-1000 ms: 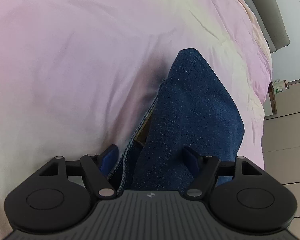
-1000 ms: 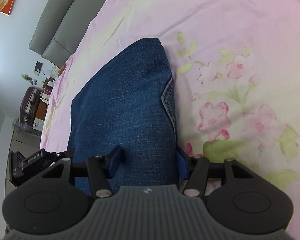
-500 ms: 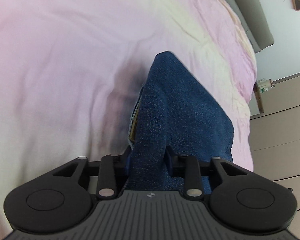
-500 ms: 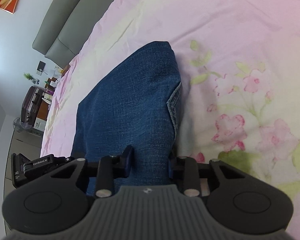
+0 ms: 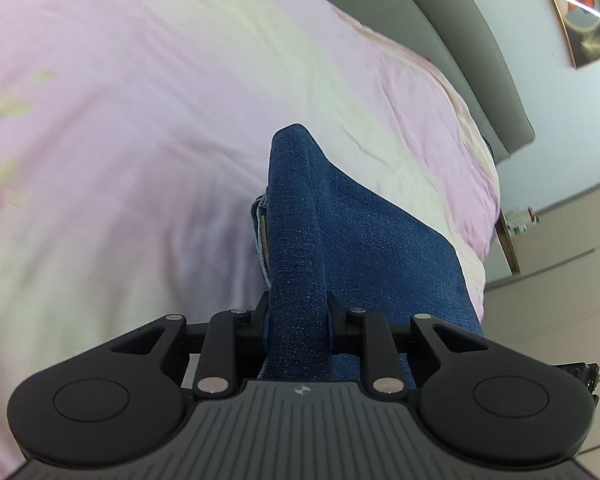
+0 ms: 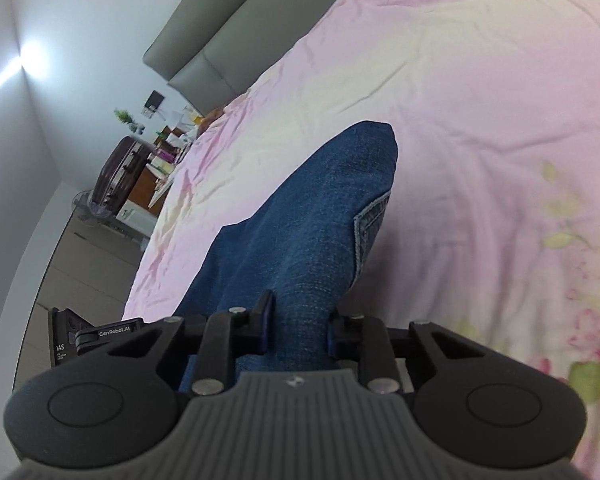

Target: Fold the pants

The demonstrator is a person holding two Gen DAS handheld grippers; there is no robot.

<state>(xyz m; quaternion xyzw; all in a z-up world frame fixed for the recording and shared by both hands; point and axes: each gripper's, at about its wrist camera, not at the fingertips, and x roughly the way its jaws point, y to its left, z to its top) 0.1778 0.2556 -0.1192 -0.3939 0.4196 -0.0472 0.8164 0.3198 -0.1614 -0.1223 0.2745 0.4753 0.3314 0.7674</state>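
Blue denim pants [image 5: 340, 240] lie folded on a pink floral bed sheet [image 5: 140, 120]. My left gripper [image 5: 298, 320] is shut on a bunched near edge of the pants and lifts it off the sheet. My right gripper [image 6: 298, 320] is shut on the other near edge of the same pants [image 6: 308, 232], whose stitched pocket shows to the right. The far fold of the pants rests on the sheet in both views. The left gripper [image 6: 88, 336] shows at the lower left of the right wrist view.
A grey padded headboard [image 5: 460, 40] runs along the far side of the bed. Drawers [image 5: 560, 260] stand past the bed's edge. In the right wrist view a bedside table with clutter [image 6: 152, 160] and a suitcase [image 6: 116, 176] stand beside the bed.
Both grippers closed from open onto the near edge of the pants and then lifted it, so the denim bunches between the fingers and the views tilt up toward the headboard.
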